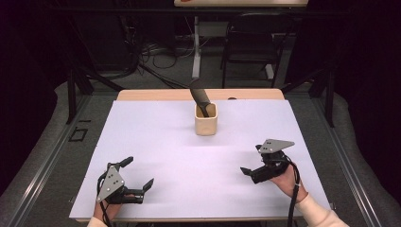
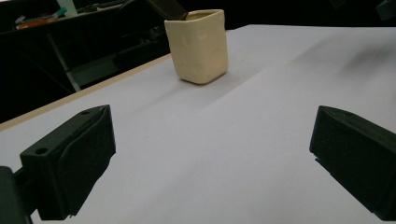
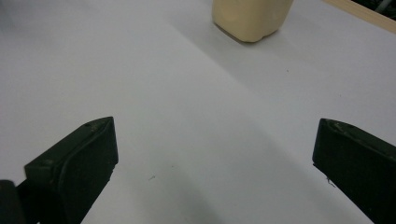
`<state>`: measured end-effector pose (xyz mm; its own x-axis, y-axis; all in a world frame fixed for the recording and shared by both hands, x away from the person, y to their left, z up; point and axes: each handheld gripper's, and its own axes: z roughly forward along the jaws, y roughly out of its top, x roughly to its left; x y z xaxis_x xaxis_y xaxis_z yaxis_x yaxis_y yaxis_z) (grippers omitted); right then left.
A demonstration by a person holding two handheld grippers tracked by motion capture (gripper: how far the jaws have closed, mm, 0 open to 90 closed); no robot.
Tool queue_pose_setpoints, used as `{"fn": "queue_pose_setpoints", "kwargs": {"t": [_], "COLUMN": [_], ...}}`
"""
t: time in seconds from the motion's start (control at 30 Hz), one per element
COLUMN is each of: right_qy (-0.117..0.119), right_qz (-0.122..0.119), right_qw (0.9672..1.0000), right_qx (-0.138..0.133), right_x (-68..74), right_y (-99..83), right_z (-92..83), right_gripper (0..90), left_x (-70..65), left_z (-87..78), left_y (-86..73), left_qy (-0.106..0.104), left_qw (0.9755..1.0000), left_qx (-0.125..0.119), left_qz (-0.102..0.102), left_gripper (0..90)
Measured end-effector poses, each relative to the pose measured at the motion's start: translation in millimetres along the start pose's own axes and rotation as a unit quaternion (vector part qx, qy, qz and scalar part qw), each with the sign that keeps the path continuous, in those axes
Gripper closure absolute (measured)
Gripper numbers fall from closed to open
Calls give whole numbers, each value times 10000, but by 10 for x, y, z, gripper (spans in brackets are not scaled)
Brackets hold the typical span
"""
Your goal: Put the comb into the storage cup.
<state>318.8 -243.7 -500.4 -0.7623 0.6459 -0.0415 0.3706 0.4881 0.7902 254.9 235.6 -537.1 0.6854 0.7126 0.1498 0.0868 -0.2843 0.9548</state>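
Cream-coloured and squarish, the cup [image 1: 206, 119] stands upright toward the far middle of the white worktop [image 1: 165, 142], with a dark comb-like tool [image 1: 200, 97] leaning out of its mouth toward the far left. Both grippers sit well short of it at the near edge, each held in a hand. The left gripper [image 1: 139, 173] lies near the near-left corner with its fingers spread wide and nothing between them; in the left gripper view the cup [image 2: 199, 45] stands ahead, slightly left of centre, past bare worktop. The right gripper [image 1: 246, 171] rests at the near right, pointing leftward, a cable [image 1: 294, 198] trailing back along the cream sleeve [image 1: 317, 215]. Its fingers are likewise spread apart and empty, and in the right gripper view the cup's base [image 3: 252, 18] shows at the top, well beyond them.
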Motion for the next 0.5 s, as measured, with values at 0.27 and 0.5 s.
{"fn": "queue_pose_setpoints", "kwargs": {"t": [0.27, 0.5], "right_qy": [-73, -172], "right_qz": [117, 124], "right_qw": [9999, 9997], "right_qx": [-38, -155], "right_x": [54, 101], "right_y": [-163, -286], "right_z": [-38, -86], "right_gripper": [0, 0], "left_x": [-5, -1], "left_z": [0, -1], "left_y": [1, 0], "left_qy": [-1, 3], "left_qw": [10000, 10000], "left_qx": [-4, 3], "left_qz": [-5, -2], "left_gripper": [3, 3]}}
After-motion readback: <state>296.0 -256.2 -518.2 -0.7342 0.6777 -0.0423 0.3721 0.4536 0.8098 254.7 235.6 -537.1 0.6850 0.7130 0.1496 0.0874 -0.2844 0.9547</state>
